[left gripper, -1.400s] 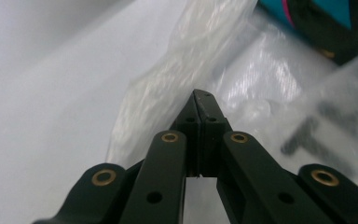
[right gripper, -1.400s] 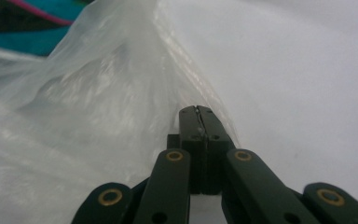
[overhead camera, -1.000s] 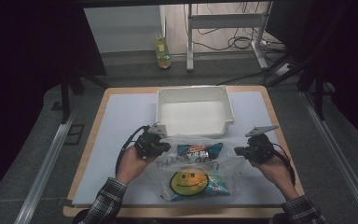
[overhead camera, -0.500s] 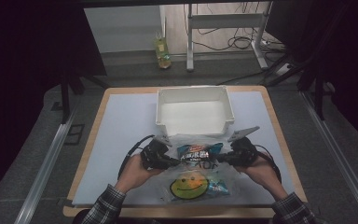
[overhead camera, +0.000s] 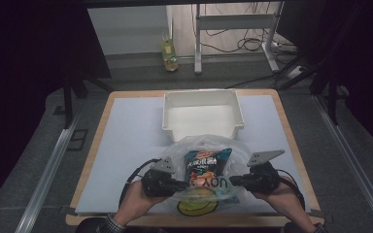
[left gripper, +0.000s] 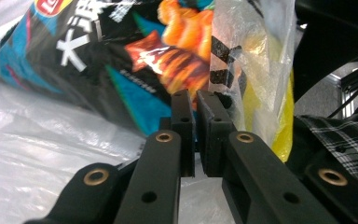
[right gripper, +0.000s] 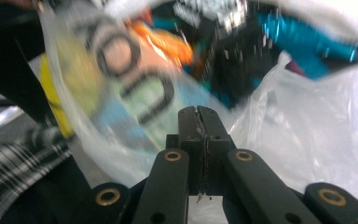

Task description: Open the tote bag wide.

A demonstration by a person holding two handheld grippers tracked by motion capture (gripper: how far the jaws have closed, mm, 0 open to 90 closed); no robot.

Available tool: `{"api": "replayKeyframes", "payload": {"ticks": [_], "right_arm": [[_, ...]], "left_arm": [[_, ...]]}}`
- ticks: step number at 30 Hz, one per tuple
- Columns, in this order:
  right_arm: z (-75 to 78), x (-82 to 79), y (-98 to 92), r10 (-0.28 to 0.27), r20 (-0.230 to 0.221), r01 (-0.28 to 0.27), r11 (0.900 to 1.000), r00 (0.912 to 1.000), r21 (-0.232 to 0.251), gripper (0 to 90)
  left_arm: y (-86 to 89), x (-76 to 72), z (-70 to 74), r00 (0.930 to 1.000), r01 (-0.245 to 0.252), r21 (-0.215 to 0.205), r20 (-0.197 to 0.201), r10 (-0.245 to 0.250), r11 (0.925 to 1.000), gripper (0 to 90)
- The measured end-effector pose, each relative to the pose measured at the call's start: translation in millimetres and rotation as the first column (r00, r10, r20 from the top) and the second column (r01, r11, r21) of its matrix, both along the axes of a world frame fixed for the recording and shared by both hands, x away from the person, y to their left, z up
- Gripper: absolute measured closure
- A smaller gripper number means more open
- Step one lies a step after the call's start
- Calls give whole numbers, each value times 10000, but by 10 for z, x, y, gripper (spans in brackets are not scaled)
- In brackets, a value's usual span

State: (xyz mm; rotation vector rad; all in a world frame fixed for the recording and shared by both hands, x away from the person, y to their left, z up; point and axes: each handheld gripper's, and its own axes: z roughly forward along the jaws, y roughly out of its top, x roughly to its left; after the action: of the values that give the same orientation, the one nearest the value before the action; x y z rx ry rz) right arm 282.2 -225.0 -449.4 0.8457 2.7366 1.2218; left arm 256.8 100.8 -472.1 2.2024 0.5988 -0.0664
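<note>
Our left gripper (left gripper: 195,100) has its jaws pressed nearly together on a fold of the clear plastic bag (overhead camera: 201,145), and our right gripper (right gripper: 199,114) is pinched flat on the opposite edge, though that view is blurred, so we cannot be sure how much film it really has. The risk, as we judge it, is the thin film slipping or tearing out of one pinch: the bag would then swing to the other side and spill. The snack packet (overhead camera: 205,170) stands inside the bag between our two grippers, close in front of both sets of jaws, with a yellow smiley item (overhead camera: 197,206) under it at the near table edge. The white bin (overhead camera: 203,112) sits just beyond the bag, farther up the table (overhead camera: 126,126).
</note>
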Motion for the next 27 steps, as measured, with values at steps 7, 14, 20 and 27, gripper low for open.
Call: {"api": "replayKeyframes", "payload": {"ticks": [7,14,20,27], "right_arm": [[195,93,275,386,439,-402,9985,9983,366,879],[86,85,552,1386,-311,-1380,9902,9899,197,877],[55,-98,391,1521,-594,-1516,9884,9866,127,877],[-23,-203,262,1254,-639,-1260,9920,9900,-57,877]], "left_arm": [[-76,-98,-6,9994,328,-1,140,-328,9995,857],[-121,-317,30,9965,556,-1,630,-555,9985,850],[-157,-456,29,9951,697,27,706,-697,9976,842],[-163,-628,-32,9958,551,205,718,-565,9983,836]]}}
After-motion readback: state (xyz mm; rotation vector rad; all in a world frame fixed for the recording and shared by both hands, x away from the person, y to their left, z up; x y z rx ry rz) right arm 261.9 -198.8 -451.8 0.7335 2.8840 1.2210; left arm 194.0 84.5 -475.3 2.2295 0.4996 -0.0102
